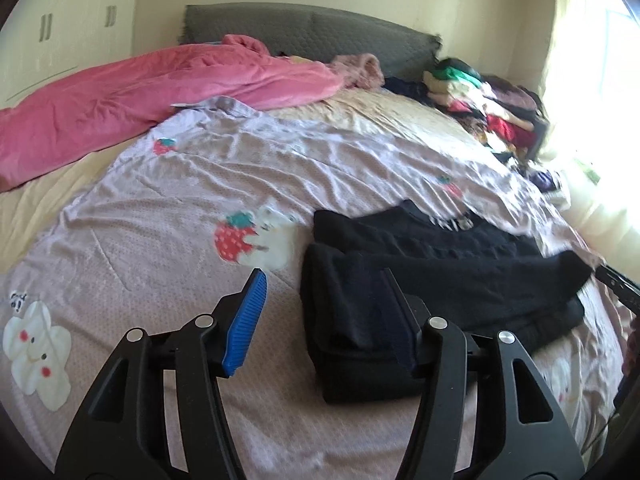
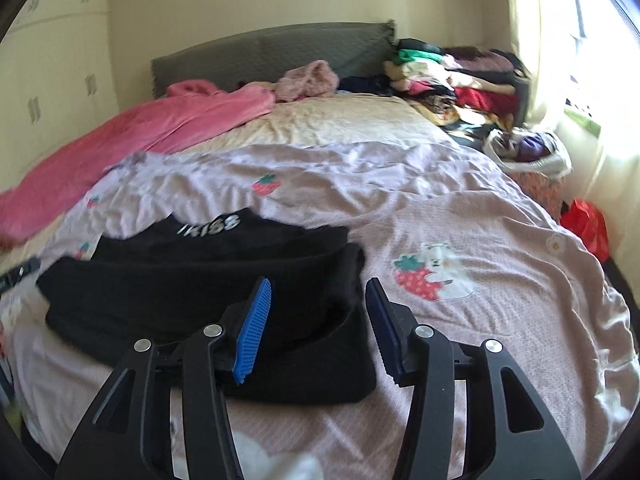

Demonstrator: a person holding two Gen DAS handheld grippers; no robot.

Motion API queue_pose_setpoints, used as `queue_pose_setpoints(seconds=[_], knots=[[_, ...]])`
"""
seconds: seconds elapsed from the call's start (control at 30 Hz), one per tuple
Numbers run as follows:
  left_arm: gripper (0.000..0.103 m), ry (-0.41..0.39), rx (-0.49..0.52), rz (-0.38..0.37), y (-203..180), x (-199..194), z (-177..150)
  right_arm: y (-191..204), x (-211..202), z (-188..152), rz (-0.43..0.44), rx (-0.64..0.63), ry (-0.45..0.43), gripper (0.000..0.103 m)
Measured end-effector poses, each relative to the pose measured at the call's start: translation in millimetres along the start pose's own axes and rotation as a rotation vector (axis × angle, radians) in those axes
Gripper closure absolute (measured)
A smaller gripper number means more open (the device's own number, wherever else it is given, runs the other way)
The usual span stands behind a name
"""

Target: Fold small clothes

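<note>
**Black garment lies folded on the bed, both grippers apart above it**

While a lilac bedspread (image 1: 160, 240) printed with strawberries covers most of the bed, a pink blanket (image 1: 120, 100) sprawls along its far left side up to the grey headboard (image 1: 312, 28). Toward the window, a pile of mixed clothes (image 2: 460, 80) is stacked at the bed's far right corner. On the near part of the bedspread lies the black garment (image 2: 200, 280), folded over itself in layers, with white lettering showing on its far edge. In the left wrist view the left gripper (image 1: 324, 304) hovers at the garment's left end with its jaws partly spread; the cloth lies below them and the pads press on nothing. In the right wrist view the right gripper (image 2: 320, 312) stands likewise, jaws partly spread over the garment's right end, gripping nothing.
</note>
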State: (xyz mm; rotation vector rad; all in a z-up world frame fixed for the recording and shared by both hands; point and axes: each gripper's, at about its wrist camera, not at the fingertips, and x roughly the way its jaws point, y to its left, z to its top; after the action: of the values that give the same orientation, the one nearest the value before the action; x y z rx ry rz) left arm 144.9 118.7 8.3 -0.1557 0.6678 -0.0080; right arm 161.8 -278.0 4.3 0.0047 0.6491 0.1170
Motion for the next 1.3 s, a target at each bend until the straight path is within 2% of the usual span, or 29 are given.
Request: queue_pose_setpoints(seconds=[0.17,0.3,0.47,0.53,0.73,0.87,1.23,1.3], knots=[[0.06,0.024,0.1,-0.025,-26.7,-5.3,-17.4,21.1,-1.7,-18.9,0.049,-0.054,0.039,0.055],[0.064,0.073,0.192,-0.045,-54.3,6.2,-33.3,35.1,3.8,-29.0,0.065,-0.102,0.07,0.055],[0.064,0.14,0.28,-0.039,-76.2,27.5,-50.2,40.4,19.5,-40.6,0.068,-0.11,0.129,0.055],[0.064,0.167,0.307,-0.014,-82.1,39.6,-55.3,41.0,28.7,-44.8,0.071,-0.103,0.152,0.055],[0.06,0.174,0.327,0.019,-86.2,54.6,-53.8,43.1,48.8,-46.5,0.057,-0.11,0.18,0.055],[0.058,0.161,0.333,0.033,-89.6,59.6,-50.3,43.8,55.3,-40.4,0.059,-0.118,0.166,0.055],[0.057,0.082,0.261,0.007,-81.7,49.4,-28.9,47.9,74.3,-12.4,0.079,-0.141,0.139,0.055],[0.057,0.099,0.253,0.002,-79.1,55.4,-24.2,48.4,79.8,-6.3,0.087,-0.14,0.136,0.055]])
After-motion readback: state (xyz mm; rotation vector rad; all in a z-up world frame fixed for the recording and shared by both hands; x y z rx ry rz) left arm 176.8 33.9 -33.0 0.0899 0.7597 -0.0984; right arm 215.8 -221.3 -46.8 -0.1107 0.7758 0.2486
